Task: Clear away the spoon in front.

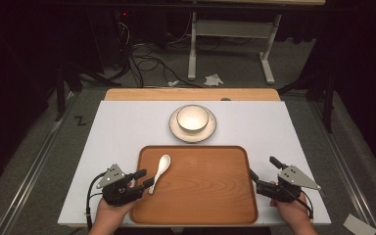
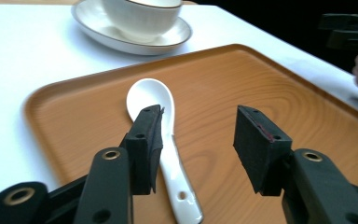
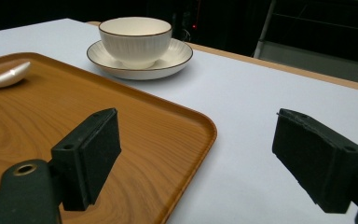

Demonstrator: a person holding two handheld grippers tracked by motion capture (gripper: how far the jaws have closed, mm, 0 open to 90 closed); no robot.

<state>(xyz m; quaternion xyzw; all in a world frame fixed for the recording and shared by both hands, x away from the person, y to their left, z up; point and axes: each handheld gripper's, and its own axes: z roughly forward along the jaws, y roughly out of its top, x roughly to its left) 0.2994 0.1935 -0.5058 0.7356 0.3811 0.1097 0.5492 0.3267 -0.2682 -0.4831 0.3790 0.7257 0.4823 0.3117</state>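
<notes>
Now the spoon (image 2: 161, 140) lies on the tray (image 2: 270, 84) between the left tool's (image 2: 198, 140) parted jaws.

Table (image 1: 127, 127) brightly lit from above, surroundings dark; glare in bowl (image 1: 192, 117); frames sharp.

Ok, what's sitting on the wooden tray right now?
A white ceramic spoon lies on the wooden tray near its left edge, its handle between the open left gripper. The left jaw hides part of the handle.

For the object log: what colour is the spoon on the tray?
Glossy white spoon; clearest in the left gripper view.
</notes>
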